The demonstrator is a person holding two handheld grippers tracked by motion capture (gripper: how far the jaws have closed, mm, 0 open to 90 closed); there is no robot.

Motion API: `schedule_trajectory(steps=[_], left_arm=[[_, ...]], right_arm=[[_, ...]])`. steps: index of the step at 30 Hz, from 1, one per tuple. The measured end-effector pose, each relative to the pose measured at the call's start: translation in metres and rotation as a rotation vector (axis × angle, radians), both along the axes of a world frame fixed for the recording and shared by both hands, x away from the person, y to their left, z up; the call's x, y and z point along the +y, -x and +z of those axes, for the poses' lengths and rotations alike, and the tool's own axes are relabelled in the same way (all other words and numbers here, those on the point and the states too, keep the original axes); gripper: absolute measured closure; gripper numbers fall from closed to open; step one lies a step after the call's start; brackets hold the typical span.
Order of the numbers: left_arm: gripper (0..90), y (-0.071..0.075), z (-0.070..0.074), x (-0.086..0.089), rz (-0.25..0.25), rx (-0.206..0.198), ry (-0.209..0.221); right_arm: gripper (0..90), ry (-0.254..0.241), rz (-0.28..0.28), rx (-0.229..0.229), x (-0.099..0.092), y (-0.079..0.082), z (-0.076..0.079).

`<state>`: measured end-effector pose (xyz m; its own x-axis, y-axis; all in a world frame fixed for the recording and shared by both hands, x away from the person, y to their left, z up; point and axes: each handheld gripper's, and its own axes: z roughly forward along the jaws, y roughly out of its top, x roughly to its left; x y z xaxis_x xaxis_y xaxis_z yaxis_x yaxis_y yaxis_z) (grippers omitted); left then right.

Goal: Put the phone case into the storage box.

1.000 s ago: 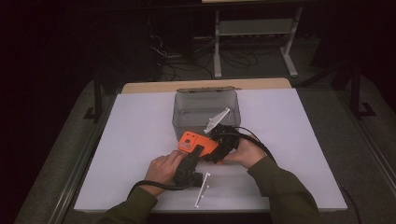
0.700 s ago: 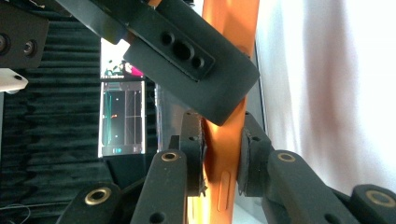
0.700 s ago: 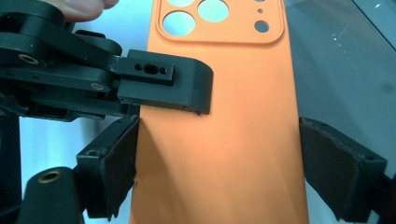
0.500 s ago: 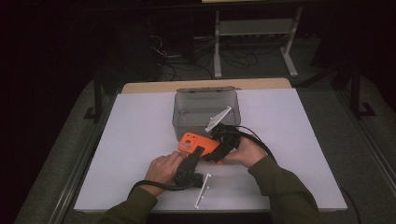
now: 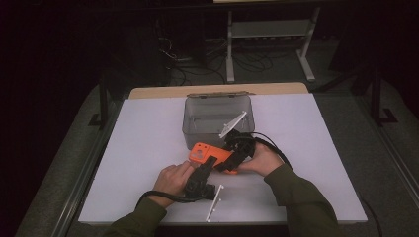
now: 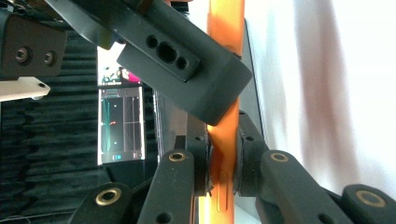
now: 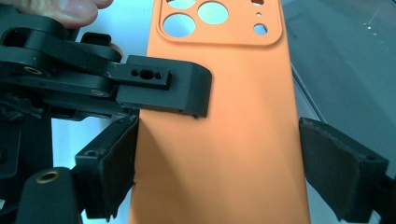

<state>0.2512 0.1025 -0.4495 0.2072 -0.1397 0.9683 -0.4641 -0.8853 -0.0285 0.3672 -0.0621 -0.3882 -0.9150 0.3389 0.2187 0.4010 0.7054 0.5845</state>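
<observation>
In the high view, the orange phone case sits over the white surface, just in front of the grey bin, with both hands meeting at it. The left gripper reaches it from below-left and the right gripper from the right.

In the left gripper view, the case is seen edge-on (a thin orange strip), and the two fingers press on either face of it, having just closed onto it.

In the right gripper view, the case's back faces up, camera holes at the top. The right fingers flank its long edges, the left pad against the edge, the right pad slightly apart; they have just been opening a little. The left gripper's finger lies over the case's left edge.
</observation>
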Motion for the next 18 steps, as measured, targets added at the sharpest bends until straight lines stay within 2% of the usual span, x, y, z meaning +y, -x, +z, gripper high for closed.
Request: schedule_trajectory(steps=[8, 15, 17, 18], left_arm=[[79.6, -0.0008, 0.0009, 0.0007, 0.008, 0.009, -0.003], [79.7, -0.0014, 0.0, 0.001, 0.011, 0.019, -0.011], [79.7, -0.0019, -0.0005, 0.0011, 0.006, 0.025, 0.003], [79.7, -0.0012, 0.0007, 0.0014, 0.015, 0.022, -0.007]], right_arm=[[12.6, 0.0, 0.007, -0.019, 0.0008, 0.0016, 0.0005], [12.5, -0.029, 0.006, -0.031, -0.0031, 0.0021, 0.0057], [12.5, -0.036, 0.005, -0.036, -0.0042, 0.0029, 0.0078], [12.4, -0.036, 0.003, -0.038, -0.005, 0.0034, 0.0087]])
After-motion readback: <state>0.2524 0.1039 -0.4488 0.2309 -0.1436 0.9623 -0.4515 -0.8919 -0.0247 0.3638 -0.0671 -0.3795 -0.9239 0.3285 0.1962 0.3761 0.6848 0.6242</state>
